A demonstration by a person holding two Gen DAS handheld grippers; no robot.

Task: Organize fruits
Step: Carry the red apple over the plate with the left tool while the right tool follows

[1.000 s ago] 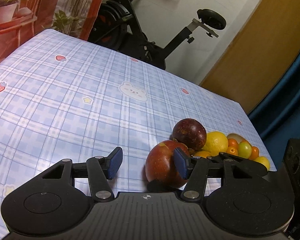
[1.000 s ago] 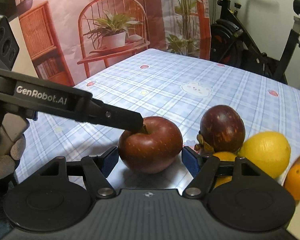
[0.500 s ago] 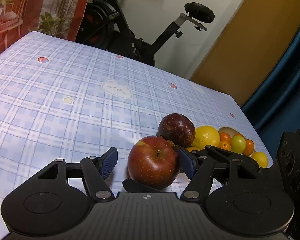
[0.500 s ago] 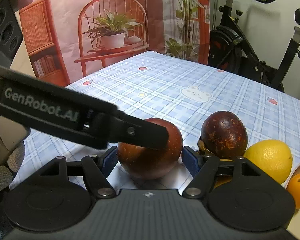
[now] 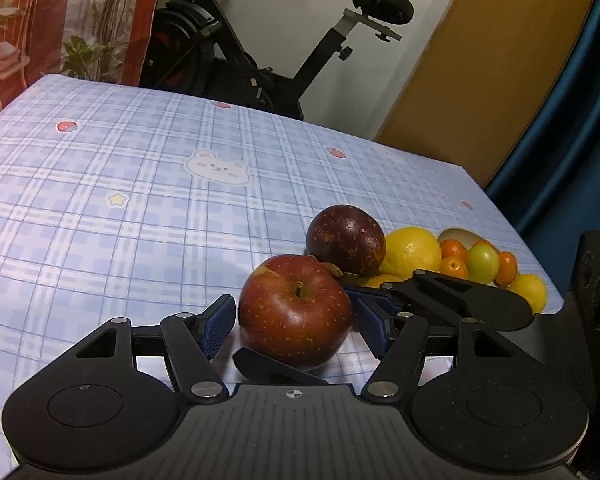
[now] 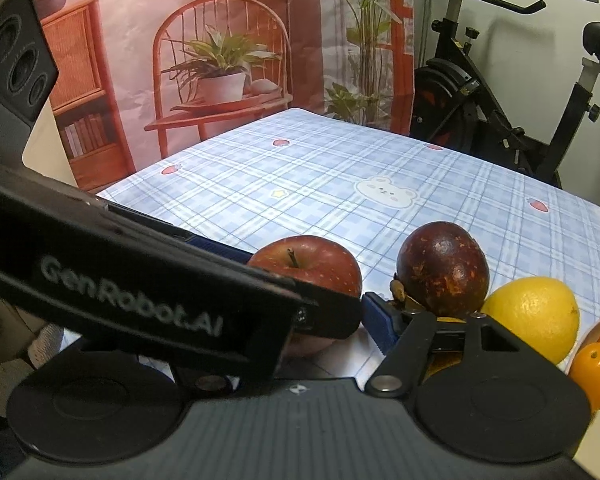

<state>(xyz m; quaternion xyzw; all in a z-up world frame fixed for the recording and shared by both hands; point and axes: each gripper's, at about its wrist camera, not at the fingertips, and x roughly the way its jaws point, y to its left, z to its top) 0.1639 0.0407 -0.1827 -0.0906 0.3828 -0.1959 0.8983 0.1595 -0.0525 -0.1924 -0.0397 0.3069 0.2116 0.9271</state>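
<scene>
- Blue plaid cloth covers the surface (image 5: 140,208); an exercise bike (image 5: 260,60) stands past its far edge
- I have the apple (image 5: 296,312) near the near edge, beside the fruit pile (image 5: 452,260)
- Both the left gripper (image 5: 296,326) and right gripper (image 6: 380,316) straddle it, jaws apart; the left ones just widened, then eased in
- I judge this a handover; next, one must clamp before the other withdraws

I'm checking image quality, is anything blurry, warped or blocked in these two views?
Left wrist view: sharp, dim, fisheye bends the tablecloth lines; red apple clear. Right wrist view: the left gripper looms close and soft, covering the apple's lower half.
</scene>
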